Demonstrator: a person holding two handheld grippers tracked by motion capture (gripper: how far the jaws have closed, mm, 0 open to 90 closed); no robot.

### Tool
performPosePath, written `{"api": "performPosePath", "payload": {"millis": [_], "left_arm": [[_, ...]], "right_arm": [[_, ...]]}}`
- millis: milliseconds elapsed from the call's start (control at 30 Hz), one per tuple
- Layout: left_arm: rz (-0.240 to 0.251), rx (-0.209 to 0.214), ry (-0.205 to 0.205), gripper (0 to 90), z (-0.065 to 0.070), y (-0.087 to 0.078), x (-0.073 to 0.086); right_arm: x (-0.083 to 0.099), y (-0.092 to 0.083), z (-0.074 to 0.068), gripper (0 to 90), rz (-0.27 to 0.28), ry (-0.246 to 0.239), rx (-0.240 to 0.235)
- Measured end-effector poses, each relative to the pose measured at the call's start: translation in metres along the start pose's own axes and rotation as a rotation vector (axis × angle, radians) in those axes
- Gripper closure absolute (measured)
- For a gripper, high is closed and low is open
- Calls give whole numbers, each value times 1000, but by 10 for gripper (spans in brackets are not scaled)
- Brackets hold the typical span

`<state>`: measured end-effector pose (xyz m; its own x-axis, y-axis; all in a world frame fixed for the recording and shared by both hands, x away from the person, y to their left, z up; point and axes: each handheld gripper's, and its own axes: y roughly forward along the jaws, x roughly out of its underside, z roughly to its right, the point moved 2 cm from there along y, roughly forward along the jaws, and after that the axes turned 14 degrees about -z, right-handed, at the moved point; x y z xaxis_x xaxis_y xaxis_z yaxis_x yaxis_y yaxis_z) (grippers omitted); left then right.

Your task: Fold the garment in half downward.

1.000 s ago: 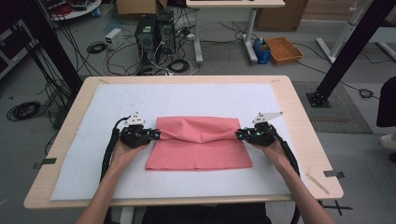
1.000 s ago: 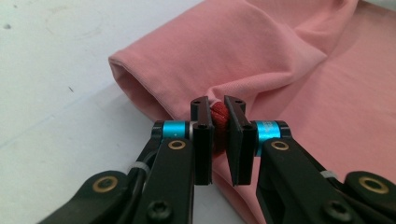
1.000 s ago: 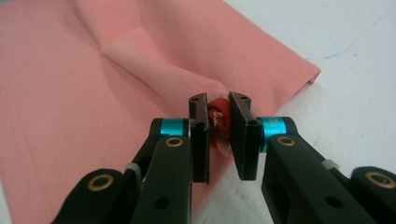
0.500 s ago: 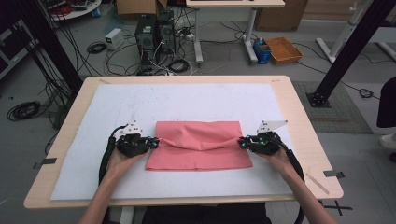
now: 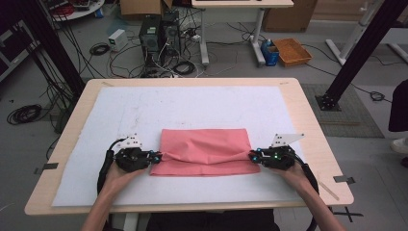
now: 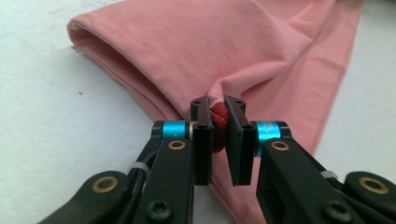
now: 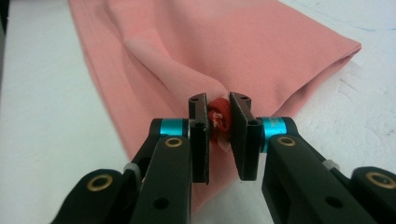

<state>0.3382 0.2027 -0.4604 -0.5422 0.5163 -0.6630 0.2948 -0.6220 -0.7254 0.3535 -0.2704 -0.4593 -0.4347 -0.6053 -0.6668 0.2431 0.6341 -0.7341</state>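
Both hands sit nearer the table's front edge than before; left gripper (image 5: 155, 157) and right gripper (image 5: 253, 157) each clamp bunched pink cloth (image 5: 204, 151), drawing its top layer forward.

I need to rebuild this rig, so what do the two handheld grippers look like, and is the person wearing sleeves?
Each is a black body: left gripper, right gripper. Both have two flat black jaws on bright blue collars with brass-coloured pivot rings, a pale three-cornered plate on top and a black cable trailing back. The forearms are bare, no sleeves.
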Motion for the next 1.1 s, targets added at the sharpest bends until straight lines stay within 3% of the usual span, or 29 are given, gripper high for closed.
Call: {"api": "performPosePath", "payload": {"millis": [233,333,533,600,700,833,900,967,1100], "left_arm": [[-12,19,17,814,5,-2,5],[-20,29,25,812,7,-2,6],[2,32,10,736,7,-5,4],[4,27,18,709,8,-5,3],[1,16,35,727,12,-3,0],[-25,9,49,818,13,-3,-1],[-25,5,46,837,13,-4,0],[-21,2,45,845,13,-5,0],[-23,8,48,847,12,-3,0]], "right_arm": [[6,-3,-5,753,-38,-36,6],[9,-6,-5,753,-38,-31,4],[8,-13,-2,690,25,28,-27],[6,-15,-3,685,31,27,-27],[5,-12,-6,709,19,13,-27],[5,-4,-10,787,-35,-25,-21],[5,-4,-11,767,-45,-37,-24],[6,-6,-12,688,-34,-39,-42],[9,-3,-13,727,-64,-61,-21]]}}
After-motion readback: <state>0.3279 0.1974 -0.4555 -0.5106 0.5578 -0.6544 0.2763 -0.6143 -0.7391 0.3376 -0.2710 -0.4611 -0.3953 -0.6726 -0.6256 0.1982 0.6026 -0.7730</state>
